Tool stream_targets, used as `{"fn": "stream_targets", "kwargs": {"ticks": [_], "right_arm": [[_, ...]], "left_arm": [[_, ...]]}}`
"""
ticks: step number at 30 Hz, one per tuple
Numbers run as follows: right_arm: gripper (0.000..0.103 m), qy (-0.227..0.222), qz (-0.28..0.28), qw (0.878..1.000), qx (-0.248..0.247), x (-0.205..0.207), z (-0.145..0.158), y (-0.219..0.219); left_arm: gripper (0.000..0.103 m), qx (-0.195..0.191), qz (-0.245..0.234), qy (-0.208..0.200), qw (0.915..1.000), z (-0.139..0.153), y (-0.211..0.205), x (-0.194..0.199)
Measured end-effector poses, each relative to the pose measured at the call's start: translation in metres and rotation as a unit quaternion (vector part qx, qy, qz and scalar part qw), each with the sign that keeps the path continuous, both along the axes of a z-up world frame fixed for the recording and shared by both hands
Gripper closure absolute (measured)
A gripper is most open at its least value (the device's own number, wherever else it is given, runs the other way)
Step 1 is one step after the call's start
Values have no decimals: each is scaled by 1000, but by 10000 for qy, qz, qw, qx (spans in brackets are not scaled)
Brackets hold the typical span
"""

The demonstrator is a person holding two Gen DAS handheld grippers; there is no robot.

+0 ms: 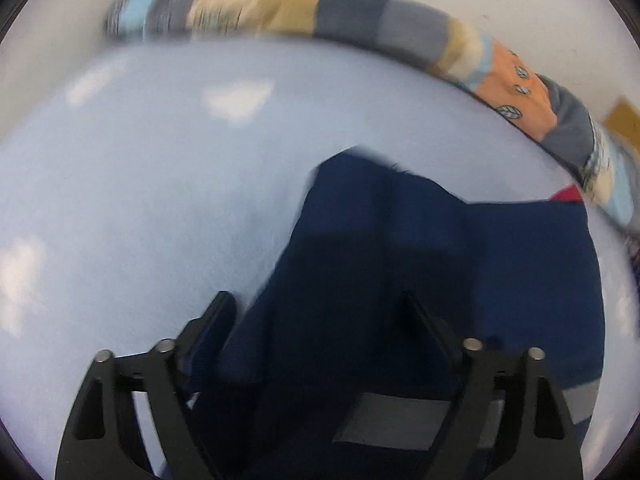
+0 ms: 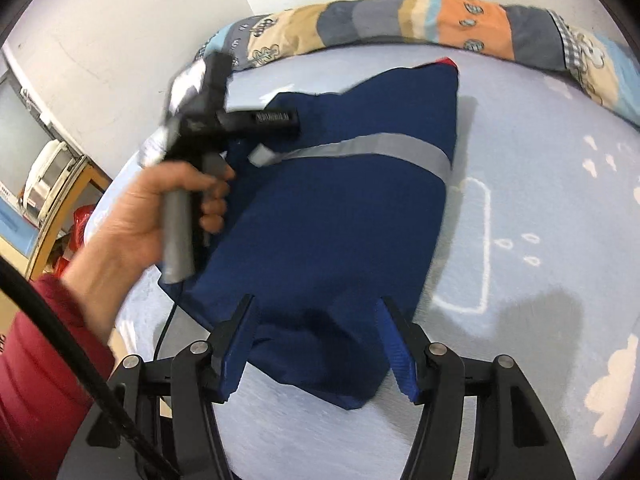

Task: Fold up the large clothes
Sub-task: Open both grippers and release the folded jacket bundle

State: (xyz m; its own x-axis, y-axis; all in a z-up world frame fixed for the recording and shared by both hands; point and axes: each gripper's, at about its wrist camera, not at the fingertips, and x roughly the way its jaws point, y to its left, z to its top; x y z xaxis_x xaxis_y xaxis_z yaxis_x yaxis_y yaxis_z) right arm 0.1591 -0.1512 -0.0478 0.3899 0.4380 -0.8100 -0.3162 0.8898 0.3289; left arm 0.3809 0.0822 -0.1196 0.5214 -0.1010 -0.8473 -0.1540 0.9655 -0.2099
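1. Left hand point(image 2: 160, 216), bare below a red sleeve point(image 2: 44, 364), wrapped round the grey handle of the left claw point(image 2: 276, 118); seen from the right wrist, tilted forward over the near-left part of the navy garment point(image 2: 332, 224).
2. Left claw point(image 1: 316, 312) spread wide in its own view, fingers point(image 1: 218, 316) well apart, dark cloth filling the gap between them; hard to tell through the blur whether touching the cloth or just above it.
3. Right claw point(image 2: 316, 320) also released, blue pads point(image 2: 240, 344) set apart, straddling the nearest corner of the garment without pinching it.
4. Navy garment lying folded on the light blue bed sheet point(image 2: 540, 240), a grey reflective stripe point(image 2: 384, 148) across its far half, a bit of red showing at the far corner.
5. Same garment in the left wrist view point(image 1: 440, 264) running from between the claw's fingers toward the right.
6. Patchwork quilt point(image 2: 460, 24) rolled along the far edge of the bed, beyond the garment and apart from both claws.
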Motion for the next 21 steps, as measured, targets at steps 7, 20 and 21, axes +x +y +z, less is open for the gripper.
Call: {"fn": "stream_targets", "kwargs": {"ticks": [7,20,21], "right_arm": [[37,-62,-47,9999,154,0,13,-8],[58,276,360,9990,-45,-13,-9,34],[58,346,346,9988,-93,-15,-15,34]], "left_arm": [[12,-318,-42,-3,9995,28,11,-17],[11,592,-772,418,9944,36,24,-145],[11,533,-753,471,9946,31,27,-150]]}}
